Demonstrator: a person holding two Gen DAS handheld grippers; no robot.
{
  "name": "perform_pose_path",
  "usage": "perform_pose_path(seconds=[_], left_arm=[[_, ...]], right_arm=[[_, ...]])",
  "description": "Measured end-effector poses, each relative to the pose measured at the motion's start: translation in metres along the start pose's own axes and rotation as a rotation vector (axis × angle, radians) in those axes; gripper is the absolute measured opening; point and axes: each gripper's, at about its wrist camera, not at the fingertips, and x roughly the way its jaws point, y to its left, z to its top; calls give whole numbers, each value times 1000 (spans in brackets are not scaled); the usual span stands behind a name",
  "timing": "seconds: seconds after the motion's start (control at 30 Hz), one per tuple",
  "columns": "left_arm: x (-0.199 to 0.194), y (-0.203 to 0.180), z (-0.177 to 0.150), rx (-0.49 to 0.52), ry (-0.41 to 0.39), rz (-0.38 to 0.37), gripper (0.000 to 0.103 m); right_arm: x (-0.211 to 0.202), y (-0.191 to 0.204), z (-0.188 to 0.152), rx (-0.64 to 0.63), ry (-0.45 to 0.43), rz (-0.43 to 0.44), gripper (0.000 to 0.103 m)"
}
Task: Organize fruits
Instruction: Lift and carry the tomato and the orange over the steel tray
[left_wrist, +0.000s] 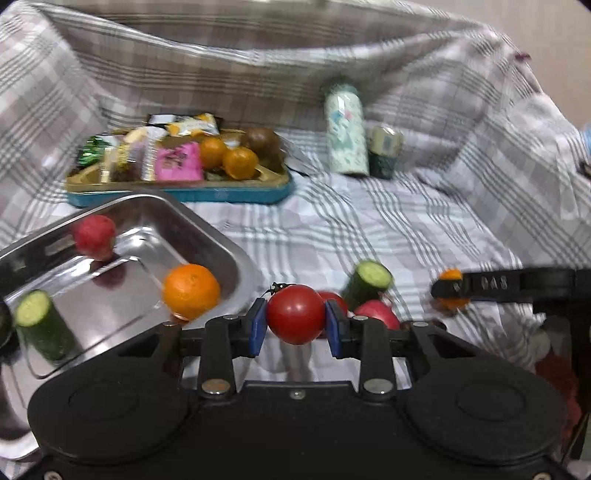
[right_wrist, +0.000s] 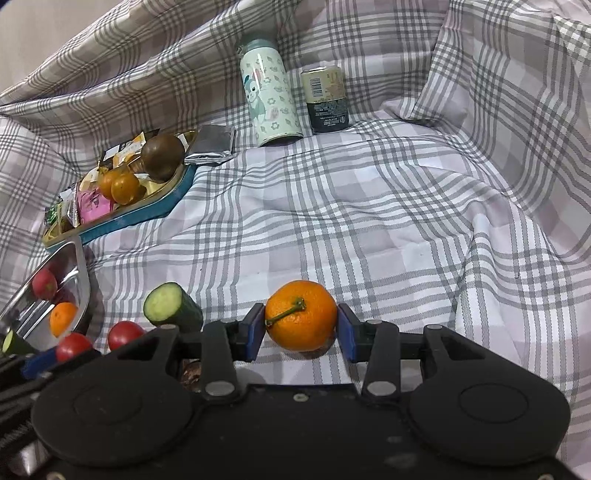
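Your left hand-held gripper (left_wrist: 295, 326) pinches a tomato (left_wrist: 295, 314), your right hand-held gripper (right_wrist: 301, 330) pinches an orange (right_wrist: 300, 314), probably both bound for the tray (left_wrist: 207, 229).

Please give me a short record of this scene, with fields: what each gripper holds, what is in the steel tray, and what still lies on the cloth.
left gripper: shut on tomato
right gripper: shut on mandarin
steel tray: red fruit, orange, cucumber piece
on checked cloth: second cucumber piece, two more tomatoes
behind: snack tin, bottle, can
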Motion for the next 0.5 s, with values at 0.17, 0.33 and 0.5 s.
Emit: perform_pose_path(seconds=[0.17, 0.33, 0.5], left_arm=[[-14, 24, 9, -113, -63, 48, 41], [-31, 40, 13, -178, -142, 170, 41], [-45, 55, 15, -219, -186, 309, 41]], right_arm=[[2, 2, -2, -8, -4, -15, 43], [3, 6, -3, -26, -15, -24, 43], [1, 9, -3, -44, -35, -29, 43]])
